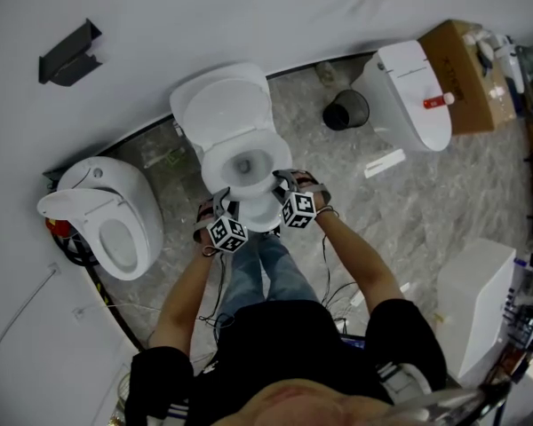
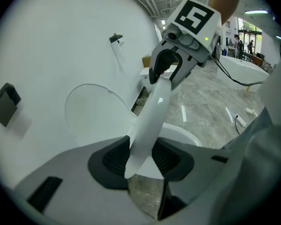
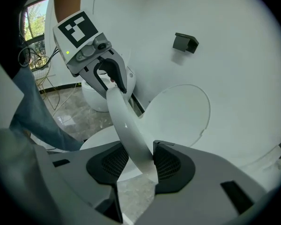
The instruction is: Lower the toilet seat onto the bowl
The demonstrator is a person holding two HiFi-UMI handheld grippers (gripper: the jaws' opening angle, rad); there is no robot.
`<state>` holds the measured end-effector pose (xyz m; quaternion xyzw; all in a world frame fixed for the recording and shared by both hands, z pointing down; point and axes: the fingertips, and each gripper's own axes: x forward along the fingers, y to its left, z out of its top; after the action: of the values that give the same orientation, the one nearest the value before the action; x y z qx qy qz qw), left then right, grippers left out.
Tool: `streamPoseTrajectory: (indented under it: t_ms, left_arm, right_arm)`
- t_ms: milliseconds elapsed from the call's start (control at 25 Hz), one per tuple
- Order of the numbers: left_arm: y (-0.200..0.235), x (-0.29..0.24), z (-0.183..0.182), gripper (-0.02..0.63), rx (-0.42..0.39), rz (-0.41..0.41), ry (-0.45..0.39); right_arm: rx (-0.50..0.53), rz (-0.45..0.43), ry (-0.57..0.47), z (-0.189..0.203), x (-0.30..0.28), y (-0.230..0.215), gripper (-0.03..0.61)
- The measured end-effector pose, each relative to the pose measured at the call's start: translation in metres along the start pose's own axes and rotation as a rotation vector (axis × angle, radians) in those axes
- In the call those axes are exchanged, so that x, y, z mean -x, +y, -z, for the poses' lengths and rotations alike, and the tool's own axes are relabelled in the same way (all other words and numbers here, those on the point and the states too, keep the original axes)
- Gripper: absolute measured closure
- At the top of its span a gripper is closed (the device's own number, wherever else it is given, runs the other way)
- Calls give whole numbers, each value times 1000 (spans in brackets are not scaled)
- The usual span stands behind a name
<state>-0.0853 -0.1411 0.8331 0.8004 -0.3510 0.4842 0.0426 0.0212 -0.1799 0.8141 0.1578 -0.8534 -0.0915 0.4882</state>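
Observation:
The white toilet (image 1: 249,171) stands against the wall with its lid (image 1: 222,100) up. Its seat (image 1: 215,169) is tilted between the lid and the bowl. My left gripper (image 1: 222,209) grips the front rim on the left and my right gripper (image 1: 284,186) grips it on the right. In the left gripper view the seat rim (image 2: 147,121) runs between both pads of my left gripper (image 2: 143,161) and up to the right gripper (image 2: 171,64). In the right gripper view the rim (image 3: 129,125) sits between the pads of my right gripper (image 3: 139,161), with the left gripper (image 3: 110,76) farther along.
A second toilet (image 1: 107,216) stands to the left, a third (image 1: 413,91) to the right, with a black bin (image 1: 346,109) and a cardboard box (image 1: 466,69) near it. A black holder (image 1: 71,56) hangs on the wall. The person's legs (image 1: 271,273) are just before the bowl.

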Motion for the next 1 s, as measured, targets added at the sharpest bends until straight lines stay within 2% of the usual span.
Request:
streamPoseTrajectory:
  t_ms: [360,600,720,840,1000]
  left_arm:
    - [-51,-9,24,449,-109,82,65]
    - [-79,-17,39,435,-162,135,98]
    - [-89,-21,45,428,-173,155,104]
    - [-95,-24,48,423,-179,167,101]
    - [-101,-26,53,419,-187,183,104]
  right_arm:
    - [85,-69,75,32,-7,51,385]
    - [85,-103,115,49,-12,79,366]
    - [79,-81,141,56,-14,88,356]
    - [18,-31,158,60,-9,91,344]
    - [-218,-2,132,64,10,98,337]
